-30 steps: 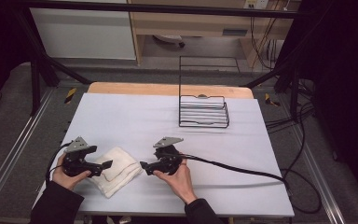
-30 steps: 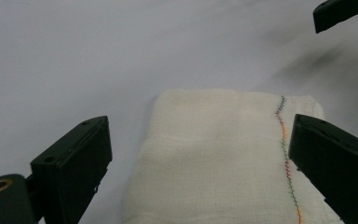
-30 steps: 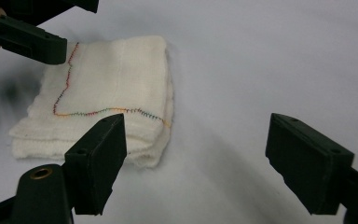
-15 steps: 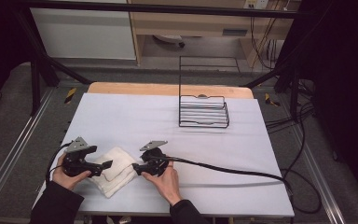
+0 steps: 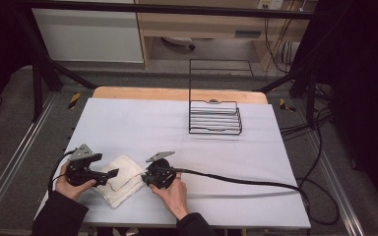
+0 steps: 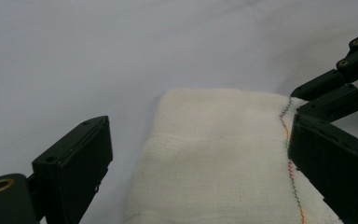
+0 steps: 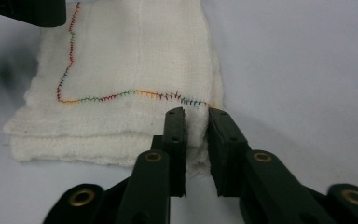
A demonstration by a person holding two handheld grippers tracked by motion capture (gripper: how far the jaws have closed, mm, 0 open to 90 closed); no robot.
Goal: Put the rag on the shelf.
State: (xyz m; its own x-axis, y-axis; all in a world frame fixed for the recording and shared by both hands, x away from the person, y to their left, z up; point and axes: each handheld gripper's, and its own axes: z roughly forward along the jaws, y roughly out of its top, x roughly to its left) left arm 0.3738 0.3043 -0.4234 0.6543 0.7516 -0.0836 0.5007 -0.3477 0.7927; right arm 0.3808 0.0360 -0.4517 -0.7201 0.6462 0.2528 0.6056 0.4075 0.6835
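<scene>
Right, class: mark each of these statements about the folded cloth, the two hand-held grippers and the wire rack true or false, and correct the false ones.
1. The folded cream woven cloth lies between the two hand-held grippers. True.
2. The right hand-held gripper stands wide open, away from the cloth. False: its jaws have just been closing and pinch the cloth's edge.
3. The left hand-held gripper is open, the cloth between its jaws. True.
4. The cloth sits inside the black wire rack. False: it lies on the white table cover, well apart from the rack.
5. The cloth has multicoloured stitching. True.
</scene>
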